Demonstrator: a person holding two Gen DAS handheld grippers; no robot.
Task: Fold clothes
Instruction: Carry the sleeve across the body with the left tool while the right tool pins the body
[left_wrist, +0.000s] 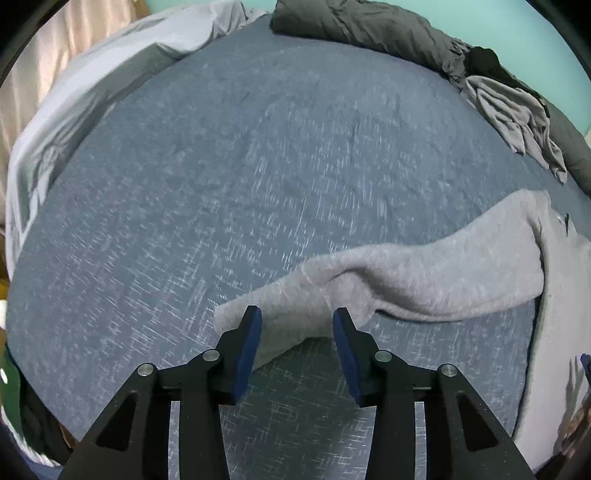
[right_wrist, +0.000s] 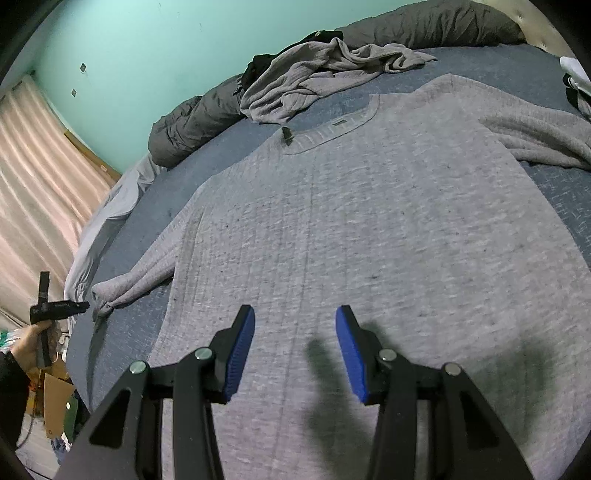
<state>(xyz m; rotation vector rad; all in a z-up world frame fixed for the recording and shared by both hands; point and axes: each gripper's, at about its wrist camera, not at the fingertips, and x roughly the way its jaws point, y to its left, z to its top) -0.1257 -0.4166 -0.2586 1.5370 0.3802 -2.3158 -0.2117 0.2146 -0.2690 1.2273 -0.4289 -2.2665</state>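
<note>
Grey sweater (right_wrist: 369, 229) lies flat on the blue bed (left_wrist: 221, 184), neck toward the far clothes pile (right_wrist: 314, 81). Left gripper (left_wrist: 297, 321) jaws spread, empty, just over the sleeve (left_wrist: 406, 280) cuff. Right gripper (right_wrist: 295, 321) jaws spread, empty, over the sweater's body.

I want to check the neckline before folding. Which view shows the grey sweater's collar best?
The right wrist view: the collar lies fully visible atop the spread sweater. The left wrist view shows only a sleeve.
</note>
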